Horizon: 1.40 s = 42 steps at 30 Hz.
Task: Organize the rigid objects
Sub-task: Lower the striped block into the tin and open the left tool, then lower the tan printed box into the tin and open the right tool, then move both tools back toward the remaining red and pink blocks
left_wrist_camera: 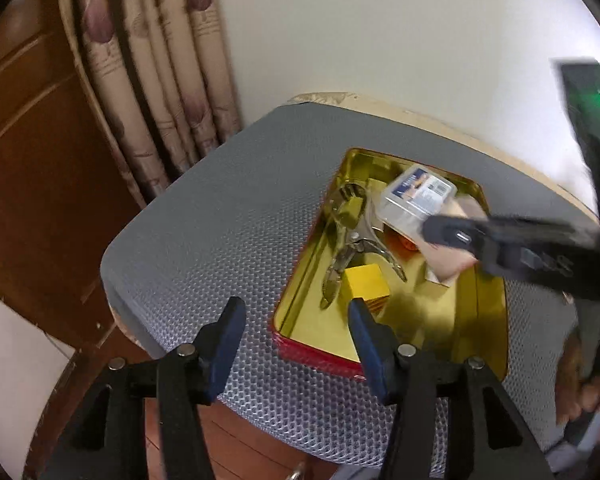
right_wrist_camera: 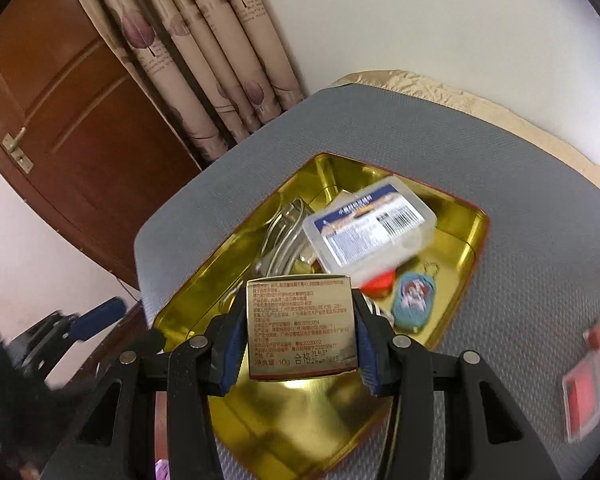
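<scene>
A gold-lined tin (left_wrist_camera: 484, 320) (right_wrist_camera: 456, 236) with a red outside sits open on the grey mat. In it lie metal pliers (left_wrist_camera: 350, 240), a clear plastic case with a blue label (left_wrist_camera: 418, 196) (right_wrist_camera: 370, 226), a yellow block (left_wrist_camera: 366, 282), a red piece (right_wrist_camera: 380, 282) and a blue keychain pouch (right_wrist_camera: 412, 304). My right gripper (right_wrist_camera: 302, 320) is shut on a small gold carton with red print (right_wrist_camera: 302, 328) and holds it over the tin; it shows from the side in the left wrist view (left_wrist_camera: 452, 236). My left gripper (left_wrist_camera: 296, 316) is open and empty at the tin's near edge.
The grey honeycomb mat (left_wrist_camera: 220, 240) (right_wrist_camera: 540, 200) covers a small table beside a curtain (left_wrist_camera: 156, 80) and a brown wooden door (right_wrist_camera: 80, 120). A red and white item (right_wrist_camera: 592, 380) lies blurred on the mat to the right of the tin.
</scene>
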Each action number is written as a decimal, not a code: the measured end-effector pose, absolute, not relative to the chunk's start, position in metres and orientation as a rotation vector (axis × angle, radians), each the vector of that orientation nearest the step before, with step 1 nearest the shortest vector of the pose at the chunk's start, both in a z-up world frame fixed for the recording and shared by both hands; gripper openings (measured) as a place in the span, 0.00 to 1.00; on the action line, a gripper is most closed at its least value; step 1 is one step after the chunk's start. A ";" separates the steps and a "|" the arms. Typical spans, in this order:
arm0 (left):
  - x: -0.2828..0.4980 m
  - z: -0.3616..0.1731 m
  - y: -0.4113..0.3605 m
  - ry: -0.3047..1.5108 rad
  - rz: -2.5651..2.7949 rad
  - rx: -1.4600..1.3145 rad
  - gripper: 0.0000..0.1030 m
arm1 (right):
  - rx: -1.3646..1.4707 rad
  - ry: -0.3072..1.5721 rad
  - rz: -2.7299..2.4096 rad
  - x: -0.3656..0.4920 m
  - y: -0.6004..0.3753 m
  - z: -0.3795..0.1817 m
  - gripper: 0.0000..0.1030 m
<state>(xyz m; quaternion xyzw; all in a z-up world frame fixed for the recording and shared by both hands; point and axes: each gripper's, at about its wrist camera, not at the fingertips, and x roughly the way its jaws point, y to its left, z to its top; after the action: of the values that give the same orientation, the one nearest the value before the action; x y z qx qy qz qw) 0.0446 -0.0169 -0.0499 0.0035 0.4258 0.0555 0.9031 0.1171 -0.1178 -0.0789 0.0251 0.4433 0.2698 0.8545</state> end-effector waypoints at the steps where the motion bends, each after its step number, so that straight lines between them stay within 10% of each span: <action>1: 0.045 -0.051 -0.017 0.888 0.104 0.005 0.53 | 0.058 0.938 0.565 0.121 -0.114 -0.080 0.44; 18: 0.050 -0.059 -0.013 0.931 0.062 -0.036 0.53 | 0.157 0.825 0.499 0.101 -0.132 -0.063 0.53; 42: 0.016 -0.043 -0.124 0.945 -0.360 0.109 0.53 | -0.011 0.793 -0.503 -0.047 -0.438 -0.141 0.87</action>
<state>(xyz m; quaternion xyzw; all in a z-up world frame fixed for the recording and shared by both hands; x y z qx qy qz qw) 0.0161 -0.1235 -0.0430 0.0521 0.4523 -0.1721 0.8736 -0.0471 -0.4377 -0.1415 -0.0054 0.3822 -0.2423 0.8917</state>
